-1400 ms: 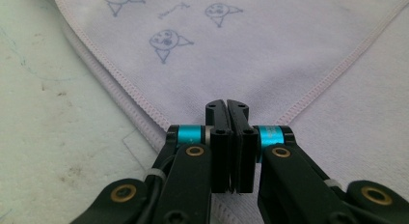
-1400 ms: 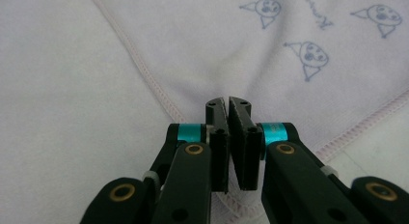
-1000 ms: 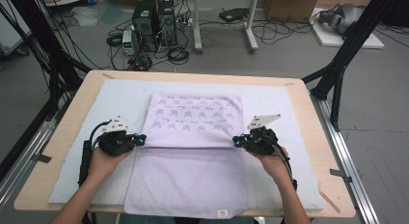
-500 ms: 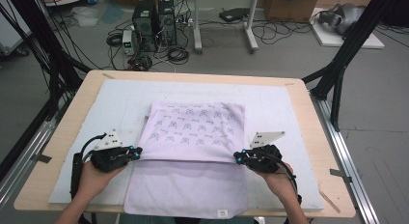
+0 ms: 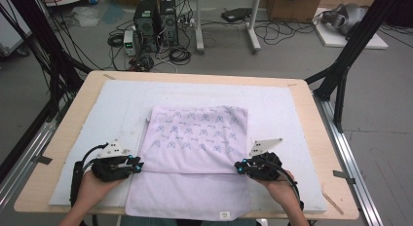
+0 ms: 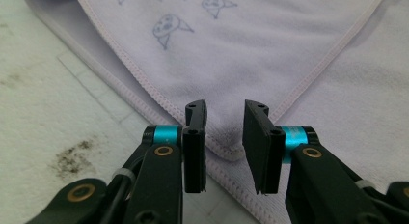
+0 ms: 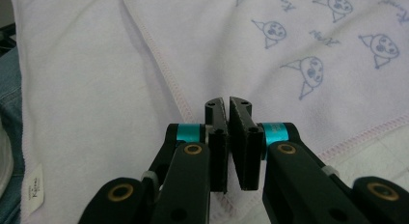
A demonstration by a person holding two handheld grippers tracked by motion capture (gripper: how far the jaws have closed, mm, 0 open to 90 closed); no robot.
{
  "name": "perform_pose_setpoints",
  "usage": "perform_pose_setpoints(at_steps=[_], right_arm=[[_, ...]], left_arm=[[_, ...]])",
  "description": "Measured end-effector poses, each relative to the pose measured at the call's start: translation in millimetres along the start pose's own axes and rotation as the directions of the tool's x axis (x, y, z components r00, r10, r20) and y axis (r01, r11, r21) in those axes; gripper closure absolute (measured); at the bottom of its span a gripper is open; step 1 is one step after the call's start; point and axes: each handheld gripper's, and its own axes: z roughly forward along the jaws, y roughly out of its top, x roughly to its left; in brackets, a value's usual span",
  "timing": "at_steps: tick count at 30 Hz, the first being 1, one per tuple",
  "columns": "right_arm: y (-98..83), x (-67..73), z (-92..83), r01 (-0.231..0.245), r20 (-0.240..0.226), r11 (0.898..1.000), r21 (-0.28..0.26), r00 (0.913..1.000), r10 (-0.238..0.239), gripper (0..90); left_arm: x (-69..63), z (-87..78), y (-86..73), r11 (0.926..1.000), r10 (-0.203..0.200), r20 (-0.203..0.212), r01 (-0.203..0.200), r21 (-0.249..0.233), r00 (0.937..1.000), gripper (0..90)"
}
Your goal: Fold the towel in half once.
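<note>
The pale lilac towel with small printed cartoon faces (image 5: 195, 158) lies folded over itself on the white-padded tabletop (image 5: 292, 109). It looks light, soft and limp, so corners are best to pinch. The left claw (image 6: 224, 137) has just been opening, corner between but unpressed; the right claw (image 7: 227, 137) holds its corner.

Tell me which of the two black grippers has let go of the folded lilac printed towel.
The left gripper: its jaws have just been opening and stand apart over the corner of the folded lilac printed towel. The right gripper is pinched shut on its corner.
</note>
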Motion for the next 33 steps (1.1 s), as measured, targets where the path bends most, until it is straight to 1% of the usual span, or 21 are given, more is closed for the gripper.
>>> perform_pose_setpoints(at_steps=[1, 3, 4, 6, 7, 8, 9, 10, 12, 14, 15, 16, 18, 19, 20, 21, 23, 25, 28, 30, 33], right_arm=[[-0.2, -2.0, 1.6, 0.000, 0.001, 1.000, 0.001, 1.0000, 0.000, 85.7], [-0.4, -4.7, 4.9, -0.009, -0.003, 1.000, 0.010, 1.0000, 0.009, 85.2], [-1.1, -6.1, 7.7, -0.010, -0.009, 1.000, 0.015, 0.9999, 0.010, 84.8], [-2.2, -6.8, 12.7, -0.009, -0.015, 1.000, 0.026, 0.9998, 0.009, 82.7], [-2.5, -6.0, 14.6, -0.017, -0.021, 0.999, 0.033, 0.9996, 0.017, 81.9], [-3.0, -6.1, 16.4, -0.009, -0.023, 1.000, 0.029, 0.9997, 0.010, 79.4], [-3.2, -5.8, 17.0, -0.006, -0.027, 1.000, 0.027, 0.9996, 0.007, 74.2], [-3.3, -6.0, 16.7, -0.006, -0.030, 1.000, 0.020, 0.9995, 0.007, 71.2], [-3.6, -6.7, 15.1, -0.018, -0.038, 1.000, 0.003, 0.9991, 0.018, 64.6], [-4.0, -6.7, 16.9, -0.017, -0.037, 1.000, 0.013, 0.9992, 0.017, 62.0], [-4.1, -6.0, 19.3, -0.009, -0.032, 1.000, 0.023, 0.9995, 0.009, 61.8], [-4.3, -4.7, 21.9, 0.004, -0.024, 1.000, 0.031, 0.9997, -0.003, 62.8], [-3.7, -2.3, 23.3, 0.028, -0.011, 0.999, 0.027, 0.9995, -0.028, 70.8], [-3.3, -2.4, 23.4, 0.026, -0.022, 0.999, 0.027, 0.9994, -0.025, 80.4], [-2.6, -3.1, 23.1, 0.022, -0.039, 0.999, 0.034, 0.9990, -0.021, 82.2], [-1.5, -3.7, 23.2, 0.019, -0.038, 0.999, 0.035, 0.9991, -0.017, 83.5], [1.4, -4.6, 21.0, 0.023, -0.036, 0.999, 0.036, 0.9991, -0.022, 84.2], [5.9, -5.3, 16.1, 0.026, -0.032, 1.000, 0.011, 0.9992, -0.026, 84.6], [14.6, -5.5, 5.1, 0.031, -0.030, 0.999, -0.029, 0.9990, -0.032, 84.9], [21.0, -4.7, -2.2, 0.040, -0.023, 0.998, -0.055, 0.9989, -0.041, 84.9], [29.0, 0.7, -13.6, 0.061, -0.021, 0.995, -0.084, 0.9978, -0.063, 84.9]], left_arm=[[0.0, 0.9, 0.1, 1.0000, 0.006, 0.002, -0.006, 0.006, 1.0000, 70.2], [-1.3, 3.1, 1.3, 1.0000, 0.010, 0.007, -0.010, 0.000, 0.9999, 69.9], [-1.4, 4.0, 2.2, 0.9998, 0.021, 0.009, -0.022, 0.001, 0.9997, 69.9], [-1.6, 6.7, 3.8, 0.9998, 0.020, 0.021, -0.019, -0.006, 0.9996, 69.9], [-1.8, 8.3, 4.5, 0.9998, 0.017, 0.027, -0.017, -0.010, 0.9995, 69.2], [-1.9, 10.2, 5.3, 0.9997, 0.021, 0.031, -0.021, -0.011, 0.9993, 69.0], [-1.7, 10.8, 5.6, 0.9996, 0.027, 0.035, -0.026, -0.007, 0.9990, 68.8], [-2.1, 12.2, 5.7, 0.9997, 0.026, 0.032, -0.025, -0.007, 0.9992, 68.5], [-2.1, 15.7, 4.8, 0.9991, 0.042, 0.024, -0.043, 0.006, 0.9988, 69.3], [-2.0, 16.4, 5.2, 0.9984, 0.056, 0.010, -0.056, 0.004, 0.9984, 73.4], [-2.5, 17.1, 5.3, 0.9986, 0.054, 0.006, -0.054, 0.002, 0.9985, 76.1], [-3.5, 17.2, 5.6, 0.9983, 0.059, -0.009, -0.059, 0.002, 0.9982, 79.0], [-5.2, 17.6, 6.3, 0.9980, 0.063, -0.014, -0.063, 0.000, 0.9979, 85.7], [-5.6, 17.3, 6.8, 0.9980, 0.064, -0.017, -0.064, 0.003, 0.9978, 87.0], [-5.5, 16.7, 7.3, 0.9982, 0.059, -0.016, -0.059, -0.001, 0.9981, 87.4], [-5.2, 15.3, 7.4, 0.9987, 0.050, -0.017, -0.050, -0.008, 0.9986, 87.7], [-3.3, 9.9, 8.9, 0.9990, 0.033, -0.010, -0.034, -0.029, 0.9994, 87.8], [-1.8, 2.3, 12.6, 0.9982, 0.025, -0.013, -0.026, -0.054, 0.9996, 87.8], [2.9, -9.0, 20.1, 0.9971, 0.010, -0.014, -0.011, -0.076, 0.9998, 87.8], [3.2, -15.8, 25.4, 0.9960, 0.017, -0.013, -0.018, -0.087, 0.9998, 87.8], [-0.8, -26.3, 30.8, 0.9945, 0.037, -0.017, -0.039, -0.097, 0.9992, 87.8]])
